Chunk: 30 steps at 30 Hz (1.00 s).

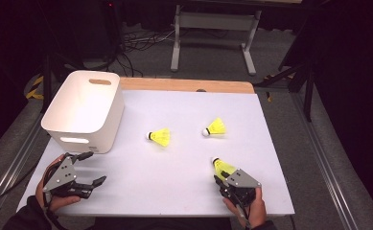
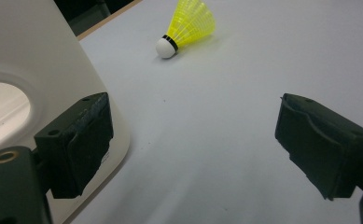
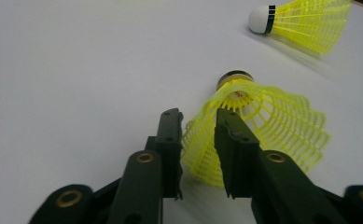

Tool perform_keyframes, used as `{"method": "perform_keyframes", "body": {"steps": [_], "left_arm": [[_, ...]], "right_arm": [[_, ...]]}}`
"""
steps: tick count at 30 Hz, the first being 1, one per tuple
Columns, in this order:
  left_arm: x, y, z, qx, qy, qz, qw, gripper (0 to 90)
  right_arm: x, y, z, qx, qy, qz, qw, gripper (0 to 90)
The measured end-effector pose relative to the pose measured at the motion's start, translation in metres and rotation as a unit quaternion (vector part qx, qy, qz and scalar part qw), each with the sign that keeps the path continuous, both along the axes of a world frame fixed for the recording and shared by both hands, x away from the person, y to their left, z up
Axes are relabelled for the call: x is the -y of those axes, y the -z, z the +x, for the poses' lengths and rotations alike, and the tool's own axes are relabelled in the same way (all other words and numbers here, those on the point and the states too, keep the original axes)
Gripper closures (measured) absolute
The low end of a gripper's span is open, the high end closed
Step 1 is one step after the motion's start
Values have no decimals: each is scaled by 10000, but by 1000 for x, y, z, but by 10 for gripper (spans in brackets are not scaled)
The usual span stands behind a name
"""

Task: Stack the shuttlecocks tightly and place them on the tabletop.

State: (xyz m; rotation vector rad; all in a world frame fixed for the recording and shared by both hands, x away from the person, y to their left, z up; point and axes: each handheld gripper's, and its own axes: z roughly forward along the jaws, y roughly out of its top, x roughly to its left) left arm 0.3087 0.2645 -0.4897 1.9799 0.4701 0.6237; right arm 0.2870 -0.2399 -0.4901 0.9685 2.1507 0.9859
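With the right gripper (image 3: 198, 140) clamped on the skirt wall of the nearest yellow shuttlecock (image 3: 258, 126) at lower right, keep the pinch light to avoid crushing it; the left gripper (image 2: 193, 140) waits, jaws apart, beside the white bin (image 1: 86, 108).

Yellow shuttlecocks (image 1: 161, 136) (white-tipped), white bin (image 1: 86, 111)

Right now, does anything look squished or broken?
Yes. The right gripper is pinching the skirt of the nearest shuttlecock, and its yellow rim looks bent inward there. The other two shuttlecocks look fine.
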Motion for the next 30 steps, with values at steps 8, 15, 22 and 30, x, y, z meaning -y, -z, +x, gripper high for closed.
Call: {"method": "perform_keyframes", "body": {"steps": [8,15,22,30], "left_arm": [[1,1,1,-33,14,-4,10000,122],[1,1,1,-43,8,-30,10000,122],[-1,0,0,-48,-26,-109,9999,124],[-2,0,1,-45,-31,-148,9999,124]], "right_arm": [[2,-2,0,85,65,10,9999,898],[6,-5,-1,198,21,50,9998,900],[8,-9,-2,309,-69,141,9994,900],[10,-20,0,470,-173,252,9984,900]]}}
